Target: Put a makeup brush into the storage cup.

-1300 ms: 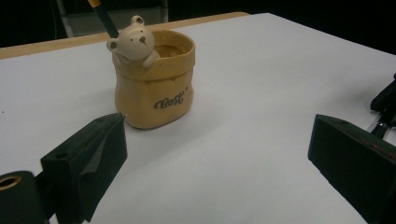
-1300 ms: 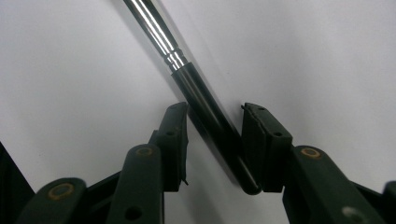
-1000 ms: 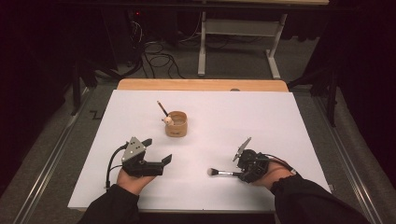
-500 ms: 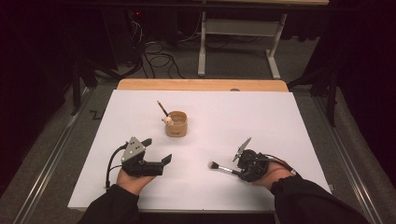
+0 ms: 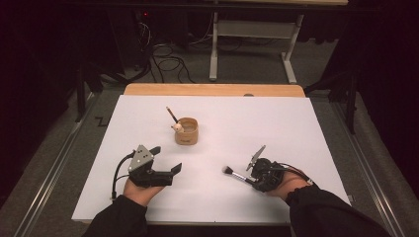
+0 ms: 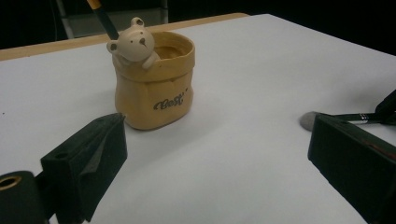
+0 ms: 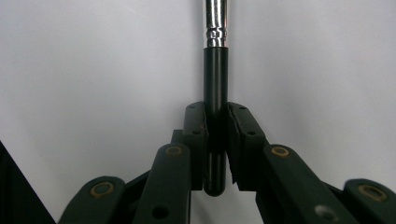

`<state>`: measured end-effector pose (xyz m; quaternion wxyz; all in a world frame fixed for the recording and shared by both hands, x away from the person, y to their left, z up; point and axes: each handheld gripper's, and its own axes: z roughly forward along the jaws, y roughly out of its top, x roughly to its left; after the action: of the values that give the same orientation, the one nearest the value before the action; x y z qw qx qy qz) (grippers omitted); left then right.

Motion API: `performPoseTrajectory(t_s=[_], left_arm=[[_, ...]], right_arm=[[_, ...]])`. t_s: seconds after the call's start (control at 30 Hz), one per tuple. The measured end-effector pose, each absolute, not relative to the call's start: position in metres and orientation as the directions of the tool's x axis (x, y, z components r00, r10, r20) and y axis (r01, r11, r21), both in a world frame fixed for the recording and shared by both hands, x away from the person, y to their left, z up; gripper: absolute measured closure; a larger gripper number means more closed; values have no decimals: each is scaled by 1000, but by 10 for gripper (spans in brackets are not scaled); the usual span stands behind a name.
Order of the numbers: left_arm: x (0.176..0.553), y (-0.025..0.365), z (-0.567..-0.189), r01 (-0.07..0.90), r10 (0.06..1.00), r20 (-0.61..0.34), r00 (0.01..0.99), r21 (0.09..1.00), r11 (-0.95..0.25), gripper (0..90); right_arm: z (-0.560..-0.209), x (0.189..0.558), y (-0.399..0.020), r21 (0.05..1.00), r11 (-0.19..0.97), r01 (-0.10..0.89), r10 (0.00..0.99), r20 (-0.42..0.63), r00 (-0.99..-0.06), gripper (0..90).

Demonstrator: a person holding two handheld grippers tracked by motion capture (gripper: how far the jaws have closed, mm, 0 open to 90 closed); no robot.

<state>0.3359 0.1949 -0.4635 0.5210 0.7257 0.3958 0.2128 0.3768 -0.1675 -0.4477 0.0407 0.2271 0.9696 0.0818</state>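
A black-handled brush (image 5: 236, 175) with a silver ferrule and grey bristles lies level just over the white sheet at the right. My right gripper (image 5: 253, 177) is shut on its handle (image 7: 215, 70); the jaws have just been closing, and the pads now press the handle from both sides around my right gripper (image 7: 215, 135). My left gripper (image 5: 167, 159) rests open at the lower left with nothing between its jaws. It faces a tan bear pot (image 6: 154, 88), which stands ahead of my left gripper (image 6: 219, 140). The brush's bristles (image 6: 308, 120) show at the right.
The bear pot (image 5: 187, 131) stands mid-table and holds a dark stick (image 5: 172, 114). The white sheet (image 5: 296, 128) covers the table, with a wooden strip (image 5: 212, 89) at its far edge. Beyond are table legs and cables on the floor.
The brush's bristle end has shifted slightly up the picture while held at the right gripper. Both hands stay where they were.
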Motion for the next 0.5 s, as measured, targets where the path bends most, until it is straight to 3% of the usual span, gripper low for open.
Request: performPoseTrajectory(t_s=[0.5], left_arm=[[336, 195, -464, 354, 796, -103, 596, 924, -145, 52]], right_arm=[[-446, 377, -165, 158, 882, 444, 455, -44, -889, 806]])
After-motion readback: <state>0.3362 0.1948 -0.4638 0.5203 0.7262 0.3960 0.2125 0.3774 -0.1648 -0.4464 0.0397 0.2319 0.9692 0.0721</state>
